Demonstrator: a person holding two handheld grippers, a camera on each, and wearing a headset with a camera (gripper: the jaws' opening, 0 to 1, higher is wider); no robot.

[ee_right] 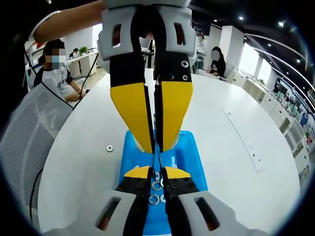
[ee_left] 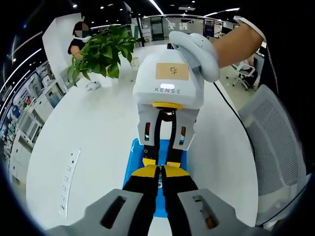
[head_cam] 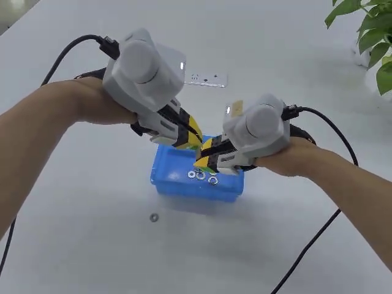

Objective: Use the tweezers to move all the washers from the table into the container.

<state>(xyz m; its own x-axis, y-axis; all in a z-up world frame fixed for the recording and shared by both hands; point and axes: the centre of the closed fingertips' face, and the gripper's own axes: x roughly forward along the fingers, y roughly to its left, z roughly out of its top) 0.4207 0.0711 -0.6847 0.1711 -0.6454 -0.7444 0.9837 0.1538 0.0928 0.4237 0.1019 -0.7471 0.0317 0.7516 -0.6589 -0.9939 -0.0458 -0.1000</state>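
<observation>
- Washers [head_cam: 200,176] lie in the container [head_cam: 184,190]; one washer [head_cam: 154,217] sits on the table [head_cam: 73,245], near it.
- Right gripper view shows tweezers [ee_right: 157,162] pinched by the left gripper [ee_right: 155,147] and right gripper [ee_right: 156,172], both pressed nearly together.

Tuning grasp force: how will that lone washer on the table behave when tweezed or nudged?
The washer looks thin and lies flat on the smooth white table, so it probably slides when nudged and offers little edge to grip. Small and metallic-looking, it is likely stiff and light. Tilted on edge, its round shape could roll.
</observation>
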